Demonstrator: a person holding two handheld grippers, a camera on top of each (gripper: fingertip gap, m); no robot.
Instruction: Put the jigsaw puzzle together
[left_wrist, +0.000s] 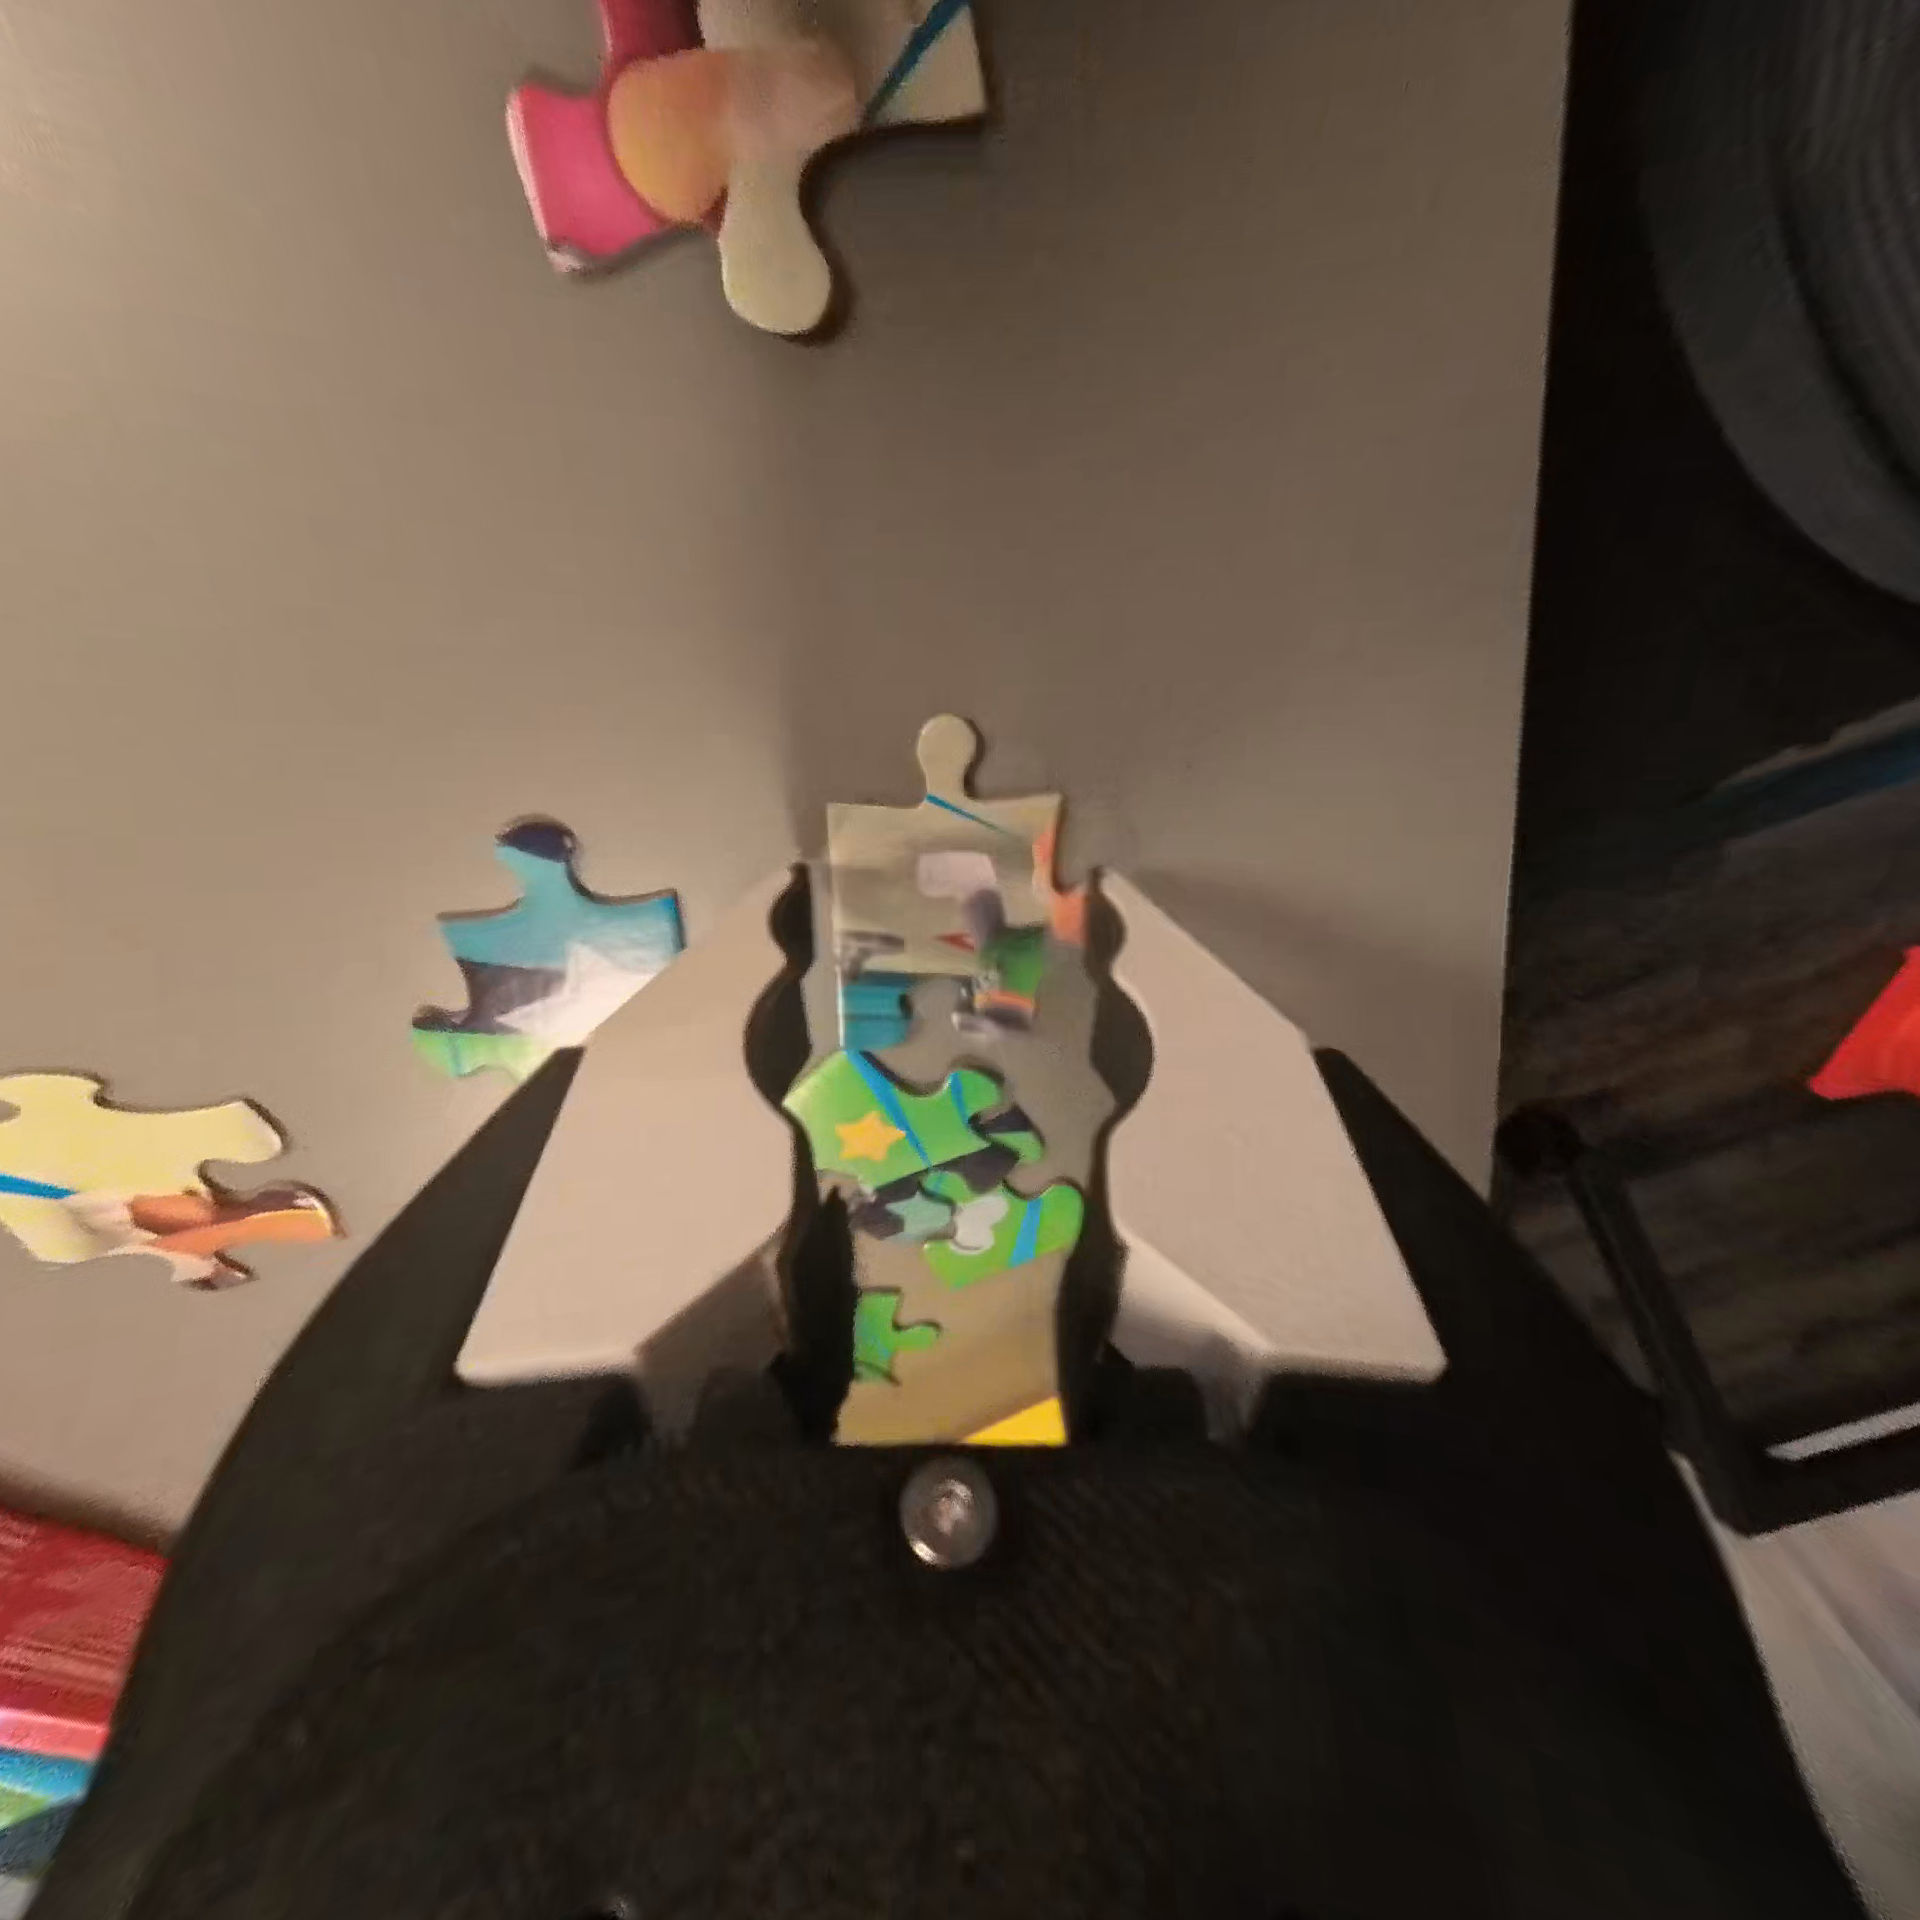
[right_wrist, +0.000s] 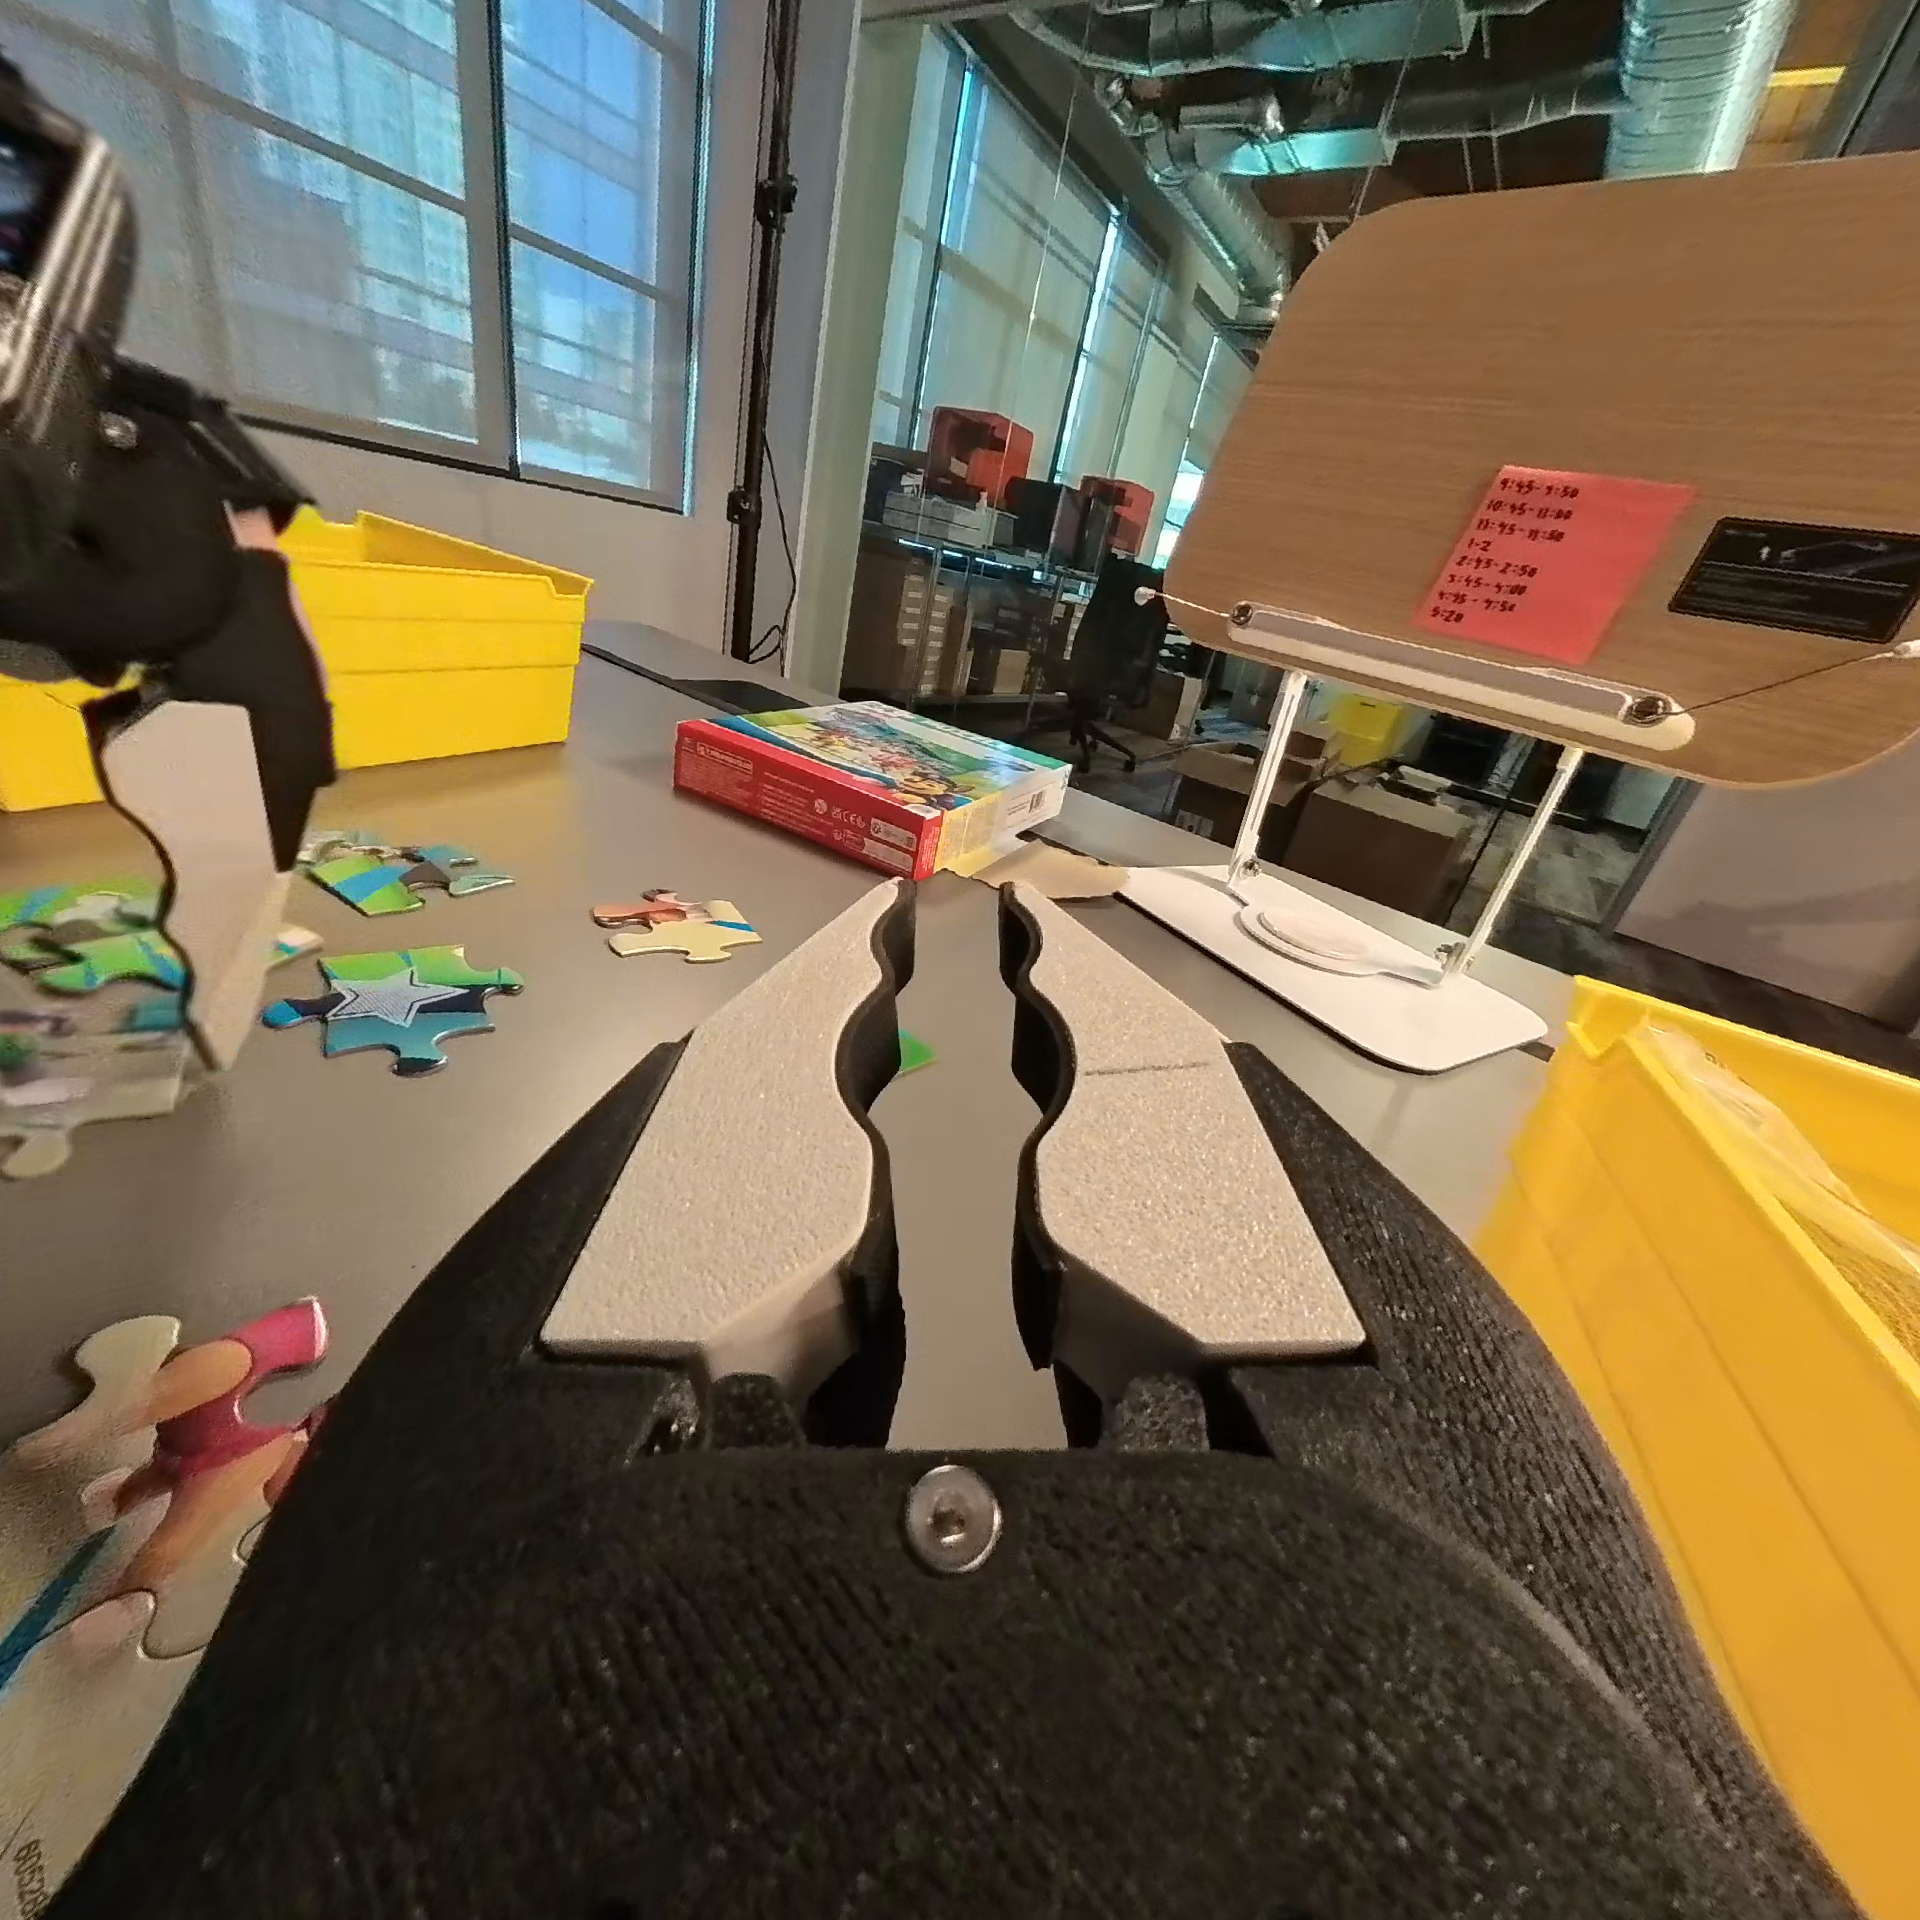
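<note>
The left gripper (left_wrist: 940, 904) points down at the grey table (left_wrist: 1143, 520), its jaws apart around a cream puzzle piece (left_wrist: 940, 831) with a blue line and 1 knob pointing away. The piece lies flat and the view is too blurred to show any pad pressing on it. It adjoins joined green pieces (left_wrist: 914, 1132) seen between the fingers. A teal star piece (left_wrist: 561, 956) lies just left and a pink piece (left_wrist: 665, 177) farther ahead. The right gripper (right_wrist: 956, 904) hovers over bare table with a narrow gap and nothing between its fingers. A red puzzle box (right_wrist: 862, 779) lies flat ahead of it.
</note>
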